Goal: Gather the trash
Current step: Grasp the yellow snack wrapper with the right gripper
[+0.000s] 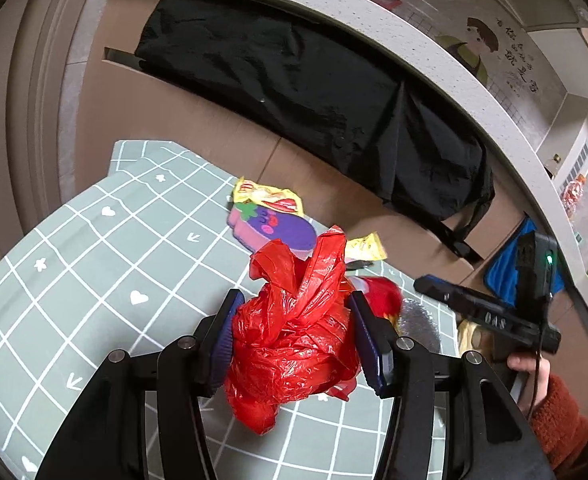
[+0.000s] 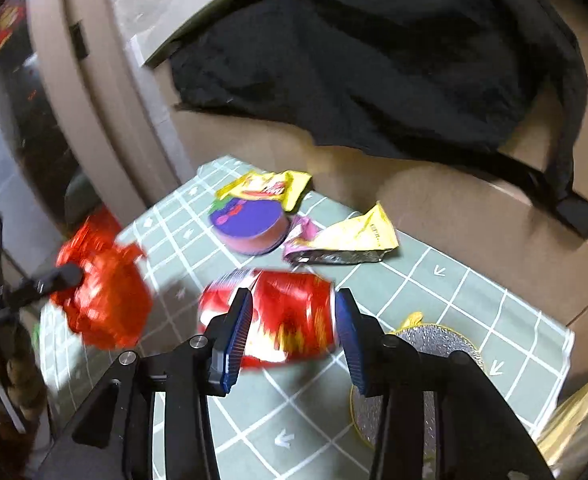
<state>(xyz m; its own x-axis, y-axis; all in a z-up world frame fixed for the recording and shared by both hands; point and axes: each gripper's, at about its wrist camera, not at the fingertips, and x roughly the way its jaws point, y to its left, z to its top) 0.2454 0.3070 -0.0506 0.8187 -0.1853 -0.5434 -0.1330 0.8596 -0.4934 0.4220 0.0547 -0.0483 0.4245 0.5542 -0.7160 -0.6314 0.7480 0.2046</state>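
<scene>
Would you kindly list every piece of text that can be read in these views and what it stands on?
"DAS": white letters on the right tool's black body.
Wall poster: brush-style characters, too small to read.
Yellow wrapper: print too small.
Red can: label blurred, unreadable.

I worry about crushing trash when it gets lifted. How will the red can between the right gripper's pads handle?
The red can looks thin-walled, so probably light and easily dented. It lies on its side on the checked cloth, so it may roll. Its glossy skin could slip.

Wrappers (image 2: 342, 240) and sponge (image 2: 250, 222) crowd the cloth's (image 1: 94, 248) far edge; its near-left squares lie bare.
</scene>
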